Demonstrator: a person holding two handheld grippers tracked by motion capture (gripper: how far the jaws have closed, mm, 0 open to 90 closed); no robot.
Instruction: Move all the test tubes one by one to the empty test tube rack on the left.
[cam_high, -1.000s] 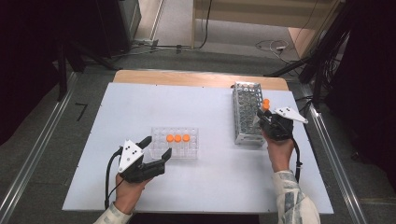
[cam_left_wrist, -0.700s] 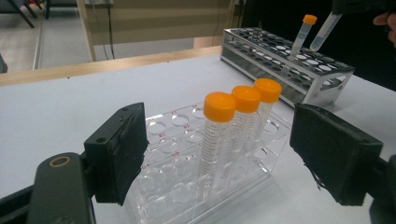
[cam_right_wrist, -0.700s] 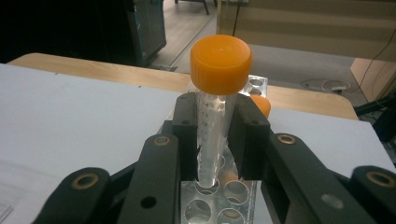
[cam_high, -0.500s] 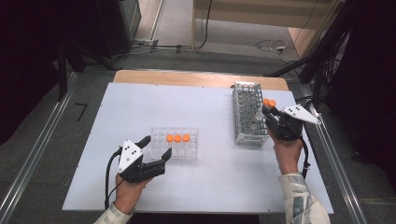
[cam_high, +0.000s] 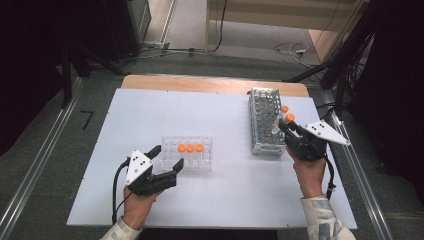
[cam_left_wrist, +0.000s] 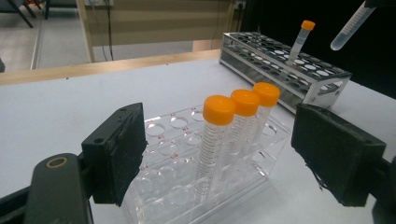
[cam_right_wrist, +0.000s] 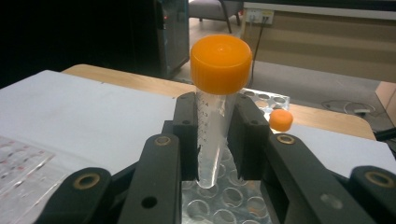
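My right gripper (cam_high: 283, 128) is shut on a clear tube with an orange cap (cam_right_wrist: 219, 60), held upright above the right edge of the metal rack (cam_high: 264, 120). A second orange-capped tube (cam_high: 284, 108) stands in that rack behind it. My left gripper (cam_high: 168, 157) is open at the front left corner of the clear plastic rack (cam_high: 170, 145). Its jaws have just been opening a little, and the pads (cam_left_wrist: 116, 154) touch nothing. Three orange-capped tubes (cam_left_wrist: 240, 105) stand in a row in the clear rack, straight ahead of the left jaws.
The white table top (cam_high: 125, 115) ends at a wooden strip (cam_high: 200, 84) at the back. Metal rails run along both sides. Cables lie on the floor beyond. Most holes of the metal rack (cam_left_wrist: 280, 56) hold nothing.
The right gripper has risen with its tube and drifted slightly right, so the held cap now stands apart from the one in the rack. The left hand has stayed put.
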